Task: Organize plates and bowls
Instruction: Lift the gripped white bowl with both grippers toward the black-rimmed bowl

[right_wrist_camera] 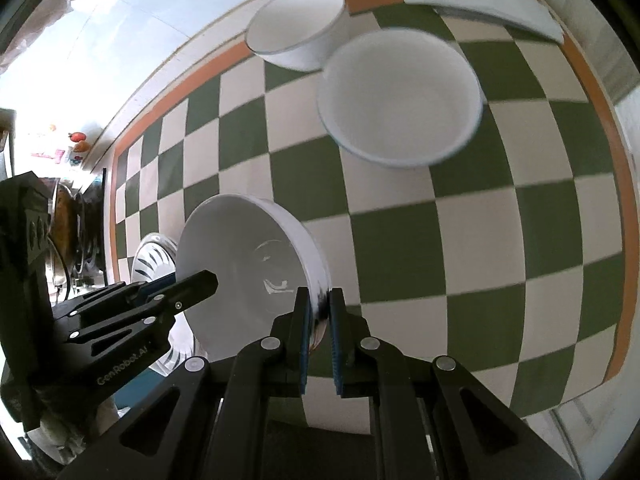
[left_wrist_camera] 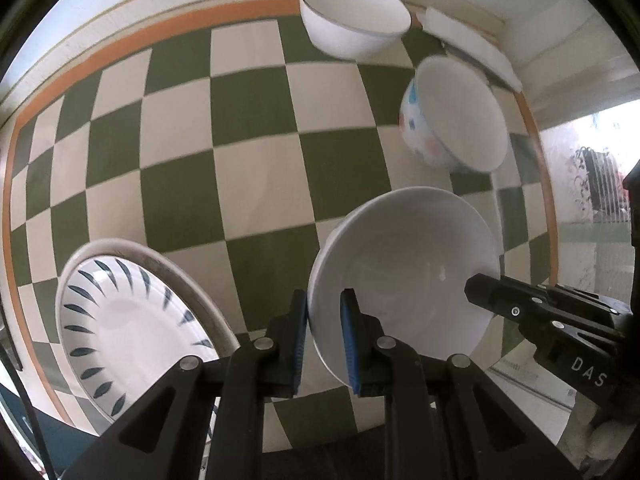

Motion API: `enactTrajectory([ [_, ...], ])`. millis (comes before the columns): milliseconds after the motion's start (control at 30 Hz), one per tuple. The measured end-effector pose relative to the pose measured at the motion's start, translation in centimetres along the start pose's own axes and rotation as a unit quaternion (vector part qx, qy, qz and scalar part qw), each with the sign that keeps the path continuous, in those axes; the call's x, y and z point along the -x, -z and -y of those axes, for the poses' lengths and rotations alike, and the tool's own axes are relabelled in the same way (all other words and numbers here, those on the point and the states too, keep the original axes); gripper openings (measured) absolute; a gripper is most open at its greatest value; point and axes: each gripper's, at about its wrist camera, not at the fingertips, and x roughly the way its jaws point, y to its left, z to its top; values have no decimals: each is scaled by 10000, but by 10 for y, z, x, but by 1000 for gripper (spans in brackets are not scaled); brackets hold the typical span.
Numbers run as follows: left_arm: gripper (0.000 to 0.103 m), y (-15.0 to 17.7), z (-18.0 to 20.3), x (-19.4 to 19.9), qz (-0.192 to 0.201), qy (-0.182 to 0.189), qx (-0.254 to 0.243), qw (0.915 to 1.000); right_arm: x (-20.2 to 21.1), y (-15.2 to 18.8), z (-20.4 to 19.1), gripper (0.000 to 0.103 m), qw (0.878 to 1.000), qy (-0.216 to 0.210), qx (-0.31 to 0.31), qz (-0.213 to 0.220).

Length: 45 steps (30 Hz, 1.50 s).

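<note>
Left wrist view: left gripper [left_wrist_camera: 325,338] level and low, blue pads pinching the near rim of the white bowl [left_wrist_camera: 404,280]; right gripper [left_wrist_camera: 486,292] reaches in from the right onto the far rim.
Right wrist view: right gripper [right_wrist_camera: 319,320] clamps the same white bowl [right_wrist_camera: 248,268] by its rim, above the checkered table [right_wrist_camera: 480,240].

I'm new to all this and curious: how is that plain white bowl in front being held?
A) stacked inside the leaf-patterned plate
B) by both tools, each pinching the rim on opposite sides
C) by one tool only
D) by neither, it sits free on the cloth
B: the left tool pinches the plain white bowl at one side of its rim, and the right tool clamps the opposite rim.
</note>
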Motion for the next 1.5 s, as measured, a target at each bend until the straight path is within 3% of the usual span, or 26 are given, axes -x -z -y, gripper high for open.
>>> enactTrajectory([
  [467, 15, 13, 12, -42, -442, -134, -129, 9988, -37, 17, 22, 10, 9990, 111, -193, -395],
  [800, 15, 12, 17, -44, -485, -198, -209, 9984, -48, 21, 27, 10, 9981, 111, -275, -535],
  [1000, 15, 3, 27, 4, 95, -252, -255, 9993, -23, 16, 27, 11, 9987, -49, -235, -458],
  [1100, 20, -14, 35, 35, 451, -89, -296, 9985, 11, 6, 31, 22, 9996, -75, -238, -121],
  [1167, 27, -32, 39, 47, 577, 104, -275, 9979, 31, -4, 35, 46, 9995, -120, -272, 120],
  [1267, 34, -64, 45, 48, 618, 301, -185, 9975, 51, -26, 46, 63, 9985, -185, -332, 399],
  [1367, 35, -100, 50, 30, 434, 455, -26, 9980, 55, -52, 59, 70, 9973, -159, -461, 540],
  [1500, 35, -132, 53, 1, 127, 545, 96, 9984, 44, -86, 81, 70, 9958, -152, -701, 569],
])
